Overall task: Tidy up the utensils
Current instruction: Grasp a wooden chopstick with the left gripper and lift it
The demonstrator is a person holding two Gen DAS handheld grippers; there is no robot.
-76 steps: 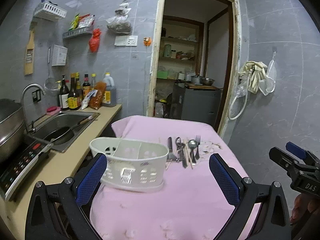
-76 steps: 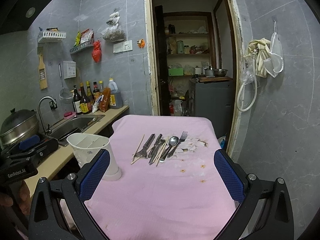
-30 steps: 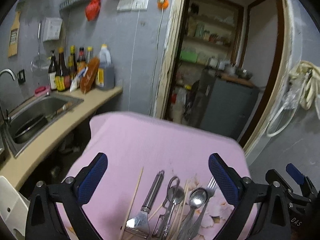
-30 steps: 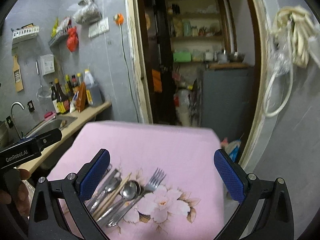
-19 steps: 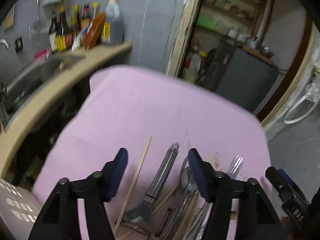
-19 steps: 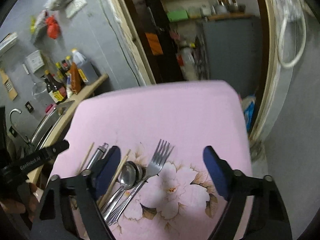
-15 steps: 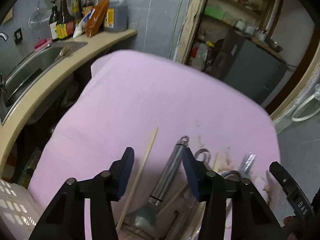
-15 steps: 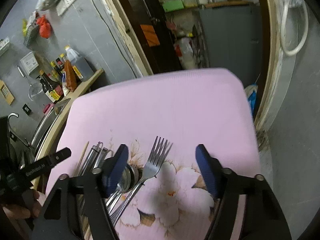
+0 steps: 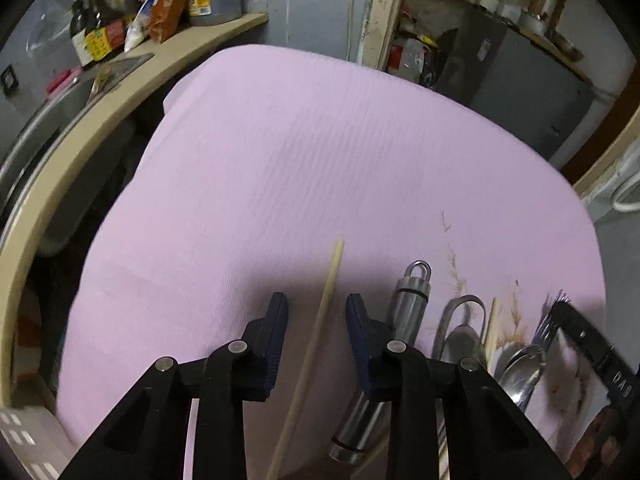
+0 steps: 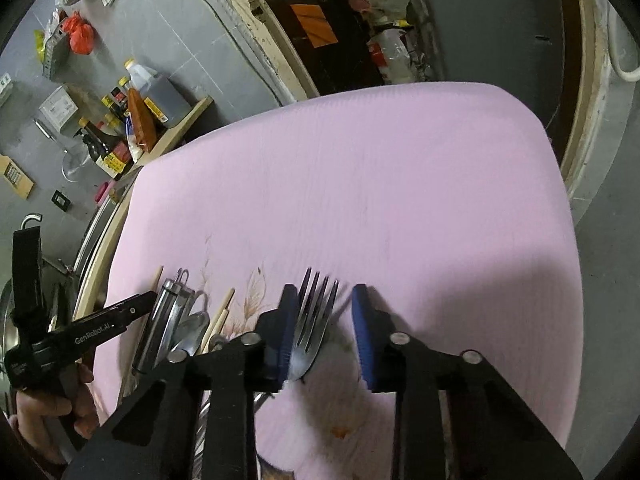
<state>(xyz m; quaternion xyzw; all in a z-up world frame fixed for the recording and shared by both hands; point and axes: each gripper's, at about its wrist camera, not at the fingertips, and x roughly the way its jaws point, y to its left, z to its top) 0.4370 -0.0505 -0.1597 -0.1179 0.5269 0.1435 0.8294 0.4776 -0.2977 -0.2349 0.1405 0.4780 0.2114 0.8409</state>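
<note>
Here we lower the left gripper [image 9: 317, 316] astride a chopstick [image 9: 320, 320] and the right gripper [image 10: 324, 320] astride the fork [image 10: 314, 320] on the pink-clothed desk [image 10: 360, 184], jaws closing yet gripping nothing, so each seizes one utensil.

Both wrist views look steeply down along their own fingers, close over the pink cloth [image 9: 304, 152]. The left view sits above the cloth's near-left part, facing its far edge and the counter [image 9: 100, 120] beyond. The right view sits further right, facing the doorway [image 10: 360, 20]. Both share the row of utensils [image 10: 192, 320] on the cloth; its edges look slightly blurred.
</note>
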